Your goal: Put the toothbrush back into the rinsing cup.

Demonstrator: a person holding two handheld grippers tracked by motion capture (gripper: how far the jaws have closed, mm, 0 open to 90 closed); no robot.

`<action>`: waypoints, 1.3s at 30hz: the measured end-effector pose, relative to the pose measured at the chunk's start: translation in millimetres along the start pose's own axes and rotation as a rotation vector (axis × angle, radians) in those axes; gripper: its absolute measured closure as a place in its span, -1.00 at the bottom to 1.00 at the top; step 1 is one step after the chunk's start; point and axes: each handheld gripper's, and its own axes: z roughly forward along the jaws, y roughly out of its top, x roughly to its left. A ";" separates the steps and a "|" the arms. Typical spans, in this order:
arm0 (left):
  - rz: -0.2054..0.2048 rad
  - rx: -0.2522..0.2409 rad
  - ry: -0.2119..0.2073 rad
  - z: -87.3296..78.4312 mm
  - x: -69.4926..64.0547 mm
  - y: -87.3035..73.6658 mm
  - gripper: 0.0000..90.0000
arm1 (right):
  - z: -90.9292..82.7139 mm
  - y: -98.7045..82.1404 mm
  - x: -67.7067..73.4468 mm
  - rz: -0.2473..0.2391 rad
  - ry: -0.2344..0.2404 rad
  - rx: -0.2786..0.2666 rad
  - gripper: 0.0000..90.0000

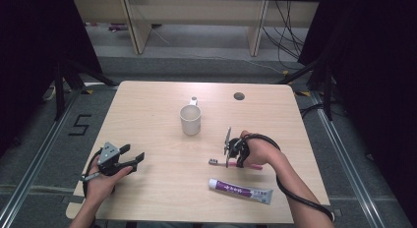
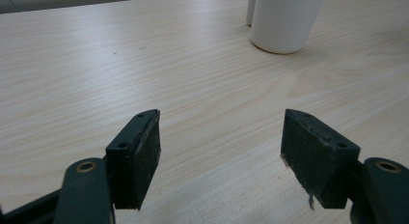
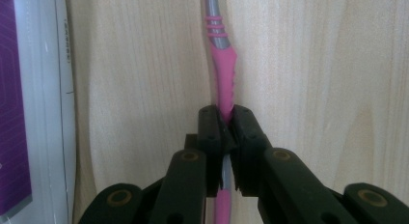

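Note:
A pink and grey toothbrush lies on the wooden table, right of centre. My right gripper points down over it, shut on its pink handle; the black pads press the handle from both sides. A white and purple toothpaste tube lies just in front of that hand, and its edge runs along the left of the right gripper view. A white mug stands upright at the table's middle. My left gripper rests at the front left, open, with bare table between its pads; the mug shows ahead of it.
A round cable hole sits near the table's far edge. Black curtains hang at both sides, and pale furniture legs and cables stand on the floor beyond the table. A cable trails from the right gripper along the forearm.

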 end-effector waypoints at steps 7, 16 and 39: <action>-0.003 0.004 0.005 -1.6 -2.0 0.0 -0.32 | -2.4 -0.6 3.7 0.047 -0.002 0.009 0.87; 0.025 -0.026 -0.092 0.7 -21.9 12.4 -0.32 | -19.3 0.4 6.2 0.008 -0.022 -0.063 0.87; 0.018 -0.029 -0.394 41.5 -99.2 37.1 -0.32 | -53.9 22.8 22.1 -0.002 -0.067 -0.229 0.87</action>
